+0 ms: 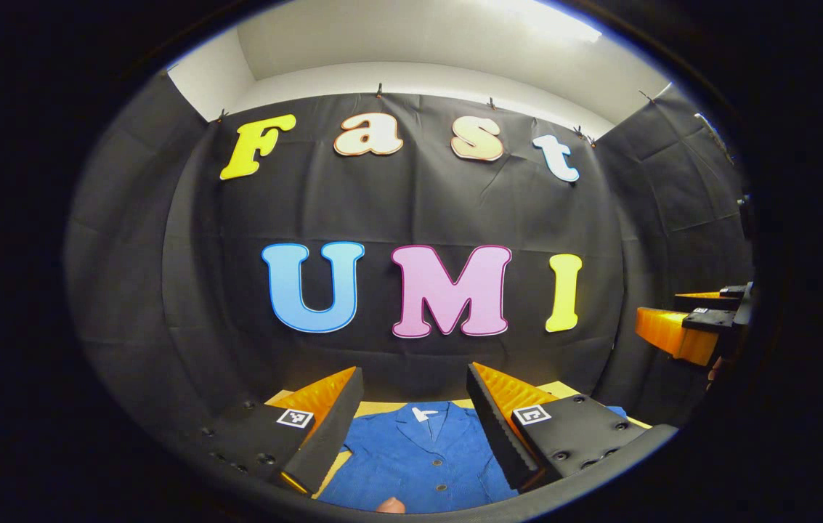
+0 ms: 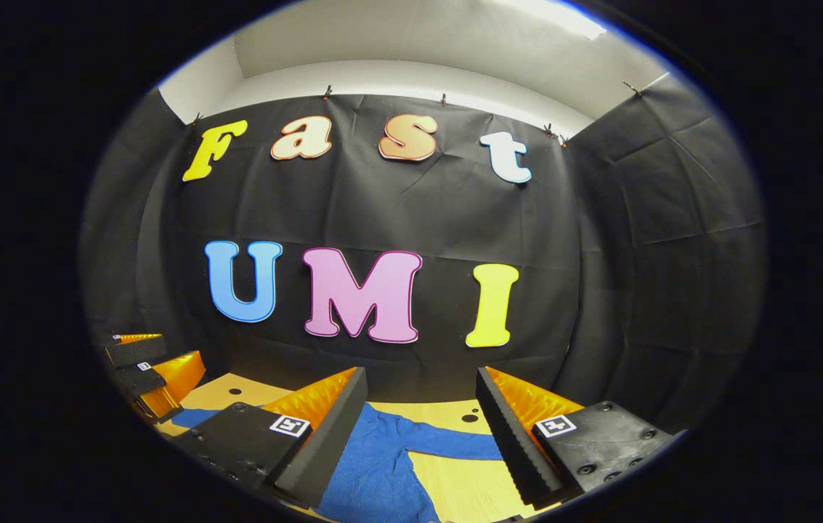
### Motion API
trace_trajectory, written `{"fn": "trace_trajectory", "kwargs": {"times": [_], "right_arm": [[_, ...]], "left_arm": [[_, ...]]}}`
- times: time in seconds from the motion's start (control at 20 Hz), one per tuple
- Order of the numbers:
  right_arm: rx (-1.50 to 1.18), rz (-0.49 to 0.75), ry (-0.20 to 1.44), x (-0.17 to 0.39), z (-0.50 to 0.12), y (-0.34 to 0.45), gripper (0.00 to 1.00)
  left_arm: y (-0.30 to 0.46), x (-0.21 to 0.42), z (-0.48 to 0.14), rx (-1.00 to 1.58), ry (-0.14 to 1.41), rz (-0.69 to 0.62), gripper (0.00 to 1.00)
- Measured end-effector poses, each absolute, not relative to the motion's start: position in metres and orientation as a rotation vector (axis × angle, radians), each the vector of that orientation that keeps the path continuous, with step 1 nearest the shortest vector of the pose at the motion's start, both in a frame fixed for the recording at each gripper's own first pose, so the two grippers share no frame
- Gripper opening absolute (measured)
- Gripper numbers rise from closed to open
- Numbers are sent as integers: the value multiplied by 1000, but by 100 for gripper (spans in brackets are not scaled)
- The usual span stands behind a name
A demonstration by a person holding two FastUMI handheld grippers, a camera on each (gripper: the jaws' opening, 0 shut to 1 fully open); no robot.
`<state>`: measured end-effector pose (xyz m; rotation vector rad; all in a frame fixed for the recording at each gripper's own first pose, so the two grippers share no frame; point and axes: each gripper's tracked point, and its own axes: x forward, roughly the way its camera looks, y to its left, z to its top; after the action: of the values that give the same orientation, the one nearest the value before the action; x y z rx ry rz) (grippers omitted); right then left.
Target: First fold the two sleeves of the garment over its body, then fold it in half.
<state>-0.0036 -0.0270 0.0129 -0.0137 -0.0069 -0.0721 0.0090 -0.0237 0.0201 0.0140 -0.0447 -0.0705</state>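
Fingers, left gripper (image 1: 415, 421): both fingers (image 1: 327, 428) are standing wide apart, gripping nothing, with black ribbed pads facing inward and orange backs facing outward.
Fingers, right gripper (image 2: 422, 428): both fingers (image 2: 327, 432) are likewise spreading wide and holding nothing; a square black-and-white marker is sitting on each black base.
Shirt, left gripper view: a blue shirt (image 1: 418, 465) is lying flat on the table between and below the fingers, collar pointing away from the fingers, front buttons running down toward the near edge; neither finger is touching it.
Shirt, right gripper view: the blue cloth (image 2: 382, 465) is lying below the gap, closer to the left-hand finger, and one sleeve (image 2: 447, 444) is stretching out flat across the gap toward the right-hand finger.
Table: a pale wooden table (image 2: 469, 483) is showing bare beneath the right gripper's fingers, beside the sleeve.
Other gripper, left gripper view: the right gripper (image 1: 687, 327) is hovering off to the right-hand side, well above the table, its fingers apart.
Other gripper, right gripper view: the left gripper (image 2: 153, 374) is hanging off to the left-hand side, near the table's far edge.
Fingertip: a person's fingertip (image 1: 389, 505) is peeking in at the near edge, below the gap of the left gripper.
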Motion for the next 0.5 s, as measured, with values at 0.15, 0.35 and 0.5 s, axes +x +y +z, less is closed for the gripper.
{"fn": "trace_trajectory", "kwargs": {"times": [0.15, 0.35, 0.5], "right_arm": [[-12, -60, 5, -2, 12, -20, 96], [-23, -33, 17, 5, 13, -12, 96], [-37, 1, 37, 15, 15, -6, 96]], "left_arm": [[-19, 8, 19, 15, -41, -64, 84], [-12, 13, 15, -6, -25, -39, 80], [-14, 17, 15, -22, -23, -48, 84]]}}
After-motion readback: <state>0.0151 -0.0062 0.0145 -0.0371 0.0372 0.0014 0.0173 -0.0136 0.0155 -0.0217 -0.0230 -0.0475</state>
